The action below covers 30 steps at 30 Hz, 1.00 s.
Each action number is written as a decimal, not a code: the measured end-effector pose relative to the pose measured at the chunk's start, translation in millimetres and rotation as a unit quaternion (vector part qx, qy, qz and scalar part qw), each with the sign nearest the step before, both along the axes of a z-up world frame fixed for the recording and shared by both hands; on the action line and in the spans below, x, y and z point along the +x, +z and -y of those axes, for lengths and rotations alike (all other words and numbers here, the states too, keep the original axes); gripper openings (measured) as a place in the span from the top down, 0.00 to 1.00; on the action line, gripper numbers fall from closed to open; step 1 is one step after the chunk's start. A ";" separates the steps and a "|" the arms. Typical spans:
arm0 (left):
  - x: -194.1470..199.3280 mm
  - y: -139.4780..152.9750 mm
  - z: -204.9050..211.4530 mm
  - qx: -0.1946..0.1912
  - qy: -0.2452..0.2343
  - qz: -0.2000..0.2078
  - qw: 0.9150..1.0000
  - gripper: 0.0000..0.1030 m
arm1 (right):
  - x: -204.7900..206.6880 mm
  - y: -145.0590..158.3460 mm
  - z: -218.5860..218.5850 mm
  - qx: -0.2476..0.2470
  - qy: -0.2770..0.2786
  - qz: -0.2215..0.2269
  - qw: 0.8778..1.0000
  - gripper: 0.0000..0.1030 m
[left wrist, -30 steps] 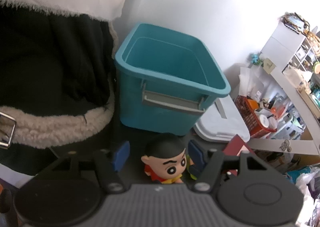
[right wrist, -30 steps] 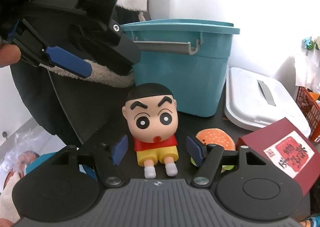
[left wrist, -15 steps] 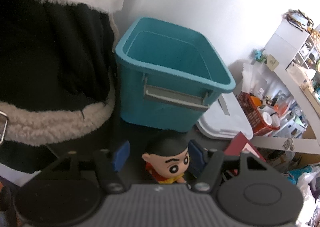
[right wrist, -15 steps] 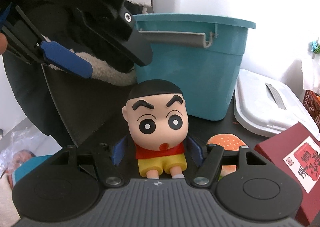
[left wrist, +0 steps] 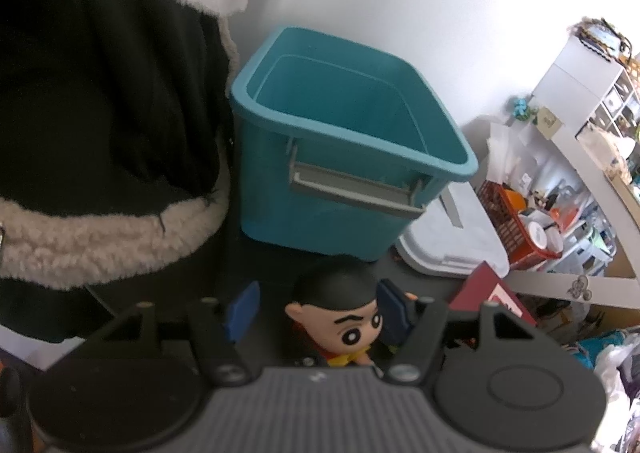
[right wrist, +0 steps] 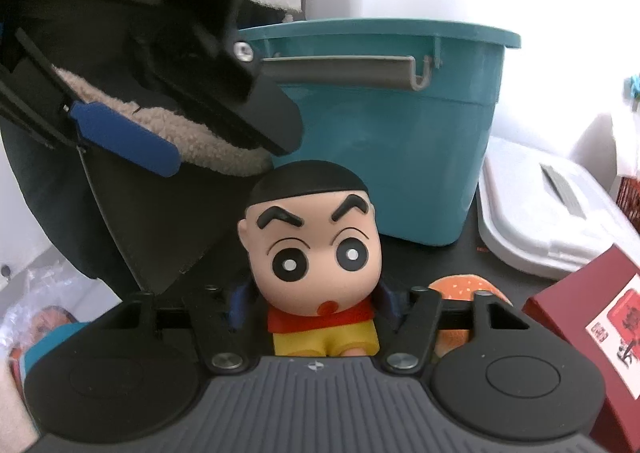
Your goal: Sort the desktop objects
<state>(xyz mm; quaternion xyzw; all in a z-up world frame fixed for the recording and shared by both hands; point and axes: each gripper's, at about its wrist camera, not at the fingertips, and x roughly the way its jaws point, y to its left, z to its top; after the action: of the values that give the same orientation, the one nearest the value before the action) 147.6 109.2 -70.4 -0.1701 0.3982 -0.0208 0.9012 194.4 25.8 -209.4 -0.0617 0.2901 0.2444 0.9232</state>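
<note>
The cartoon figurine point(right wrist: 316, 249) stands between the right gripper's point(right wrist: 312, 303) closing jaws; the left gripper point(left wrist: 320, 309) hovers above it, half open.

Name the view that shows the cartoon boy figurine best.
The right wrist view: the cartoon boy figurine fills the centre, with face, red shirt and yellow shorts plain. The left wrist view shows it from above, mostly black hair and part of the face.

right gripper point(right wrist: 312, 299) closing around the cartoon figurine point(right wrist: 316, 253).
</note>
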 end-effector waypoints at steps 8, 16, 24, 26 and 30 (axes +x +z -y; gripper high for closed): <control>-10.7 11.3 4.0 -0.003 -0.008 0.011 1.000 0.34 | 2.1 13.7 11.3 0.040 -0.014 -0.005 0.999 0.40; -3.7 13.3 8.2 -0.006 -0.033 0.020 0.999 0.34 | -3.5 30.5 21.5 0.066 -0.023 -0.011 0.998 0.40; 1.6 16.0 11.4 -0.017 -0.054 0.038 0.998 0.33 | -0.1 48.0 32.5 0.086 -0.013 -0.028 0.996 0.40; 1.3 17.9 12.7 -0.021 -0.058 0.042 0.997 0.33 | 0.6 50.7 33.3 0.083 -0.005 -0.031 0.996 0.40; 0.0 21.4 13.9 -0.034 -0.075 0.047 0.996 0.32 | 3.8 70.2 55.2 0.075 0.013 -0.040 0.996 0.40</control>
<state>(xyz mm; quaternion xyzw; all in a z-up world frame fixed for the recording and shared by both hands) 147.5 95.3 -49.0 -0.1687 0.3661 -0.1097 0.9085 198.2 -29.5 -139.2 0.0138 0.3069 0.2798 0.9096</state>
